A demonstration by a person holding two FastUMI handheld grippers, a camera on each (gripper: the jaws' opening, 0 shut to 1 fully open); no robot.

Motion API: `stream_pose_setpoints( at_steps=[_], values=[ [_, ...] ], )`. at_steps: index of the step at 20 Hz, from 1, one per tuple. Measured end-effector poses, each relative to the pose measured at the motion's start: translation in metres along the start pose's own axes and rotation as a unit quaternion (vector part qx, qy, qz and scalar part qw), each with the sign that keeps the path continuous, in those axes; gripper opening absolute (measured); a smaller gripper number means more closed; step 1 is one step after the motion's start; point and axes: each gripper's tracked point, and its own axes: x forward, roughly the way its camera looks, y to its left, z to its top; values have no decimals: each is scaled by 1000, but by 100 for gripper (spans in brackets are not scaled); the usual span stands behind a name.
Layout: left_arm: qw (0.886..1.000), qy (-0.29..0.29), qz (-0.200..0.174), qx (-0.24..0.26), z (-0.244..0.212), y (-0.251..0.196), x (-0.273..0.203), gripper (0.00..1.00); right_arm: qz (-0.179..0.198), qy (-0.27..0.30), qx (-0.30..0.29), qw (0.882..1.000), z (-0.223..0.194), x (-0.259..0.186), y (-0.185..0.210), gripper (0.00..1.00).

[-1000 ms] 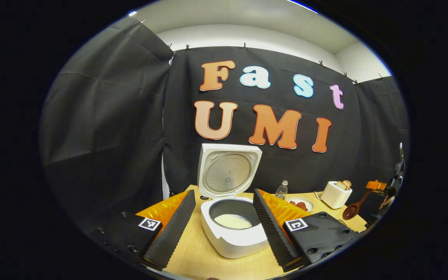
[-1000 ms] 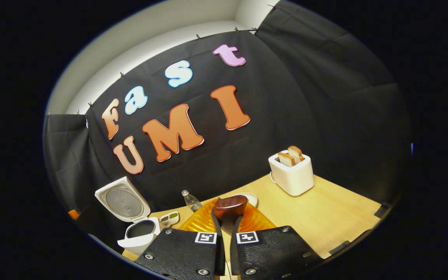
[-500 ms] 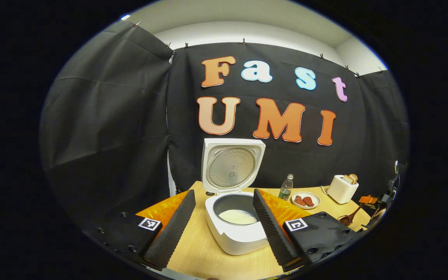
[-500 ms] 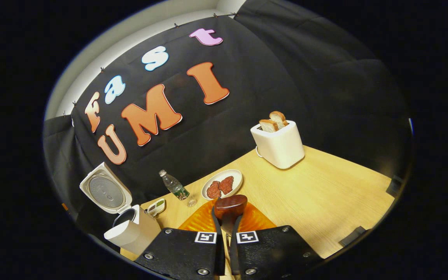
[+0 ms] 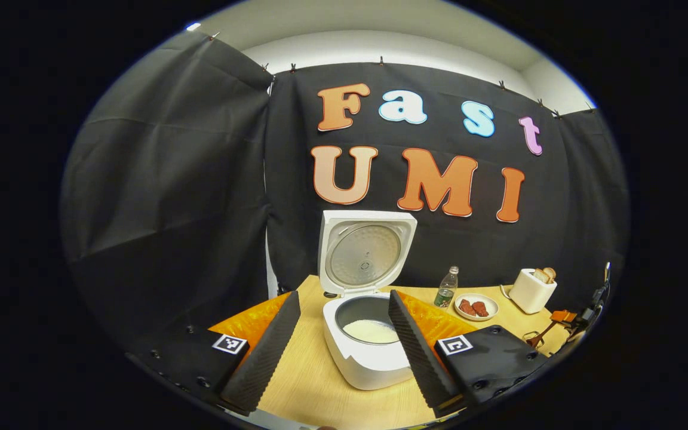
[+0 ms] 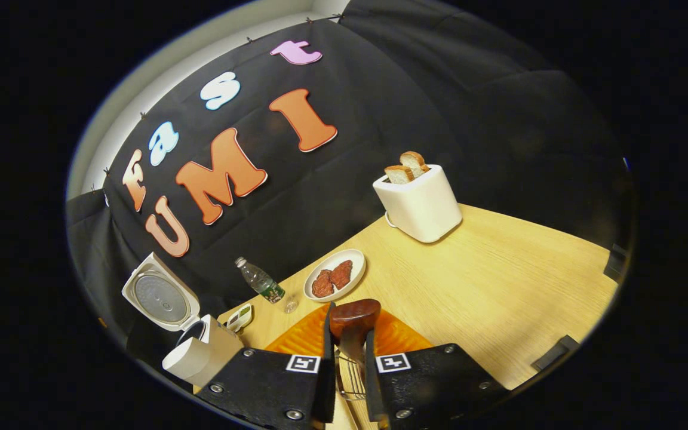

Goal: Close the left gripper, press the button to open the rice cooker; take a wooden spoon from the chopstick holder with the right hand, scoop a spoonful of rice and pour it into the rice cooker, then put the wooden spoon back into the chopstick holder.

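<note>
A: State of the right tool (image 6: 347,358)?

B: Its two fingers stand slightly parted, flanking the handle of the wooden spoon (image 6: 353,319). Whether both press on the handle cannot be told. A wire chopstick holder (image 6: 351,382) shows in the gap directly below the fingers.

A: Spoon orientation?

B: The long axis runs forward along the tool's fingers. The bowl end points away from the tool, just past the fingertips; it is dark brown, rounded and glossy.

A: Left tool (image 5: 341,334)?

B: Wide open, gripping nothing. The rice cooker (image 5: 368,349) stands on the worktop (image 5: 314,388) between its fingers and a little ahead of them.

A: Cooker condition?

B: White body, lid (image 5: 366,254) raised upright at the far side, inner face toward the tool. White rice (image 5: 371,331) lies in the grey inner pot.

A: Beyond the right tool?

B: A plate (image 6: 335,276) with two reddish pieces just ahead, a bottle (image 6: 260,282) to its left, and a toaster (image 6: 418,200) holding two slices farther off to the right. The cooker lies far left.
</note>
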Motion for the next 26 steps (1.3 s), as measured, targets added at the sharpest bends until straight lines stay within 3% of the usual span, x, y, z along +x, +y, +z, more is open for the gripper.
stream_pose_setpoints(
  at_steps=[2, 3, 4, 5, 6, 8, 15, 20, 26],
  values=[
    [1000, 2, -5, 1, 0, -6, 5, 100, -32, 1, -15, 999, -1, -2, -19, 27],
    [1000, 1, -8, 1, 2, -10, 9, 100, -43, 2, -24, 999, 0, -5, -23, 22],
    [1000, -1, -10, 2, 6, -13, 11, 100, -51, 3, -31, 998, 2, -9, -27, 53],
    [1000, -5, -13, 2, 10, -16, 16, 100, -58, 1, -39, 998, 6, -14, -31, 64],
    [1000, -7, -20, 1, 16, -23, 20, 100, -65, -2, -48, 997, 10, -19, -34, 83],
    [1000, -14, -22, 6, 29, -29, 33, 100, -71, -6, -64, 995, 18, -30, -36, 95],
    [998, -59, -25, 26, 111, -54, 107, 100, -67, -29, -89, 993, 45, -65, -26, 94],
    [997, -64, -28, 34, 148, -67, 166, 98, -82, -28, -85, 993, 44, -78, -42, 95],
    [999, -25, -2, 45, 148, -63, 249, 97, -106, -43, -79, 990, 64, -87, -59, 95]
  ],
)
